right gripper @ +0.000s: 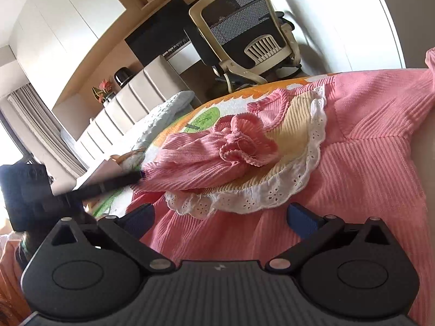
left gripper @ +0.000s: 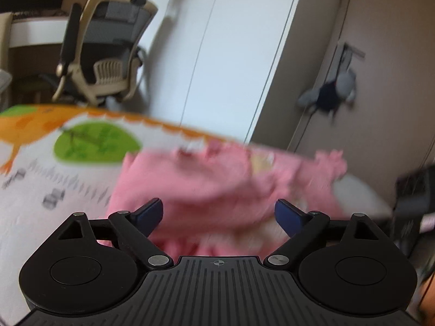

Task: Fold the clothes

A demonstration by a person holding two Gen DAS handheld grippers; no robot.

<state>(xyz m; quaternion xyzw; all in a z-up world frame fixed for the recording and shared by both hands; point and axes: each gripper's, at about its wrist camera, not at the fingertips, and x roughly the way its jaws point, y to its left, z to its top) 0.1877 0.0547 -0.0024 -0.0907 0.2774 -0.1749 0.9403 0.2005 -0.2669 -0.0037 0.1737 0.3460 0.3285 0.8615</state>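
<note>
Dress (right gripper: 353, 149), pink ribbed knit with a cream bib and white lace trim (right gripper: 272, 195), lies spread on a bed over a cartoon-print cover (left gripper: 54, 168). One ruffled sleeve (right gripper: 206, 157) is laid across the chest, its cuff bunched on the bib. The far sleeve end reaches toward the top right of the right wrist view, where its cuff just shows at the frame edge.

Left tongs (left gripper: 218, 213) hang over the dress with jaws apart and nothing between them; that view is blurred with motion, so their height above the cloth cannot be told. In the right wrist view the same tool shows from the side at the left edge, its tip at the folded sleeve's edge; whether it touches the cloth cannot be told. Right tongs (right gripper: 220, 218) are also apart and empty, poised over the skirt part just below the lace.

Judging by the sleeve lying inward, the folding appears to be partway, with the sleeve stage in hand; the other side looks flat and not turned in. A next fold would call for a pinch on a single thin edge of soft, stretchy knit, low enough to catch the cloth and not the cover beneath, and carried over without dragging the bunched cuff out of place.

An office chair (right gripper: 244, 27) stands beyond the bed.
</note>
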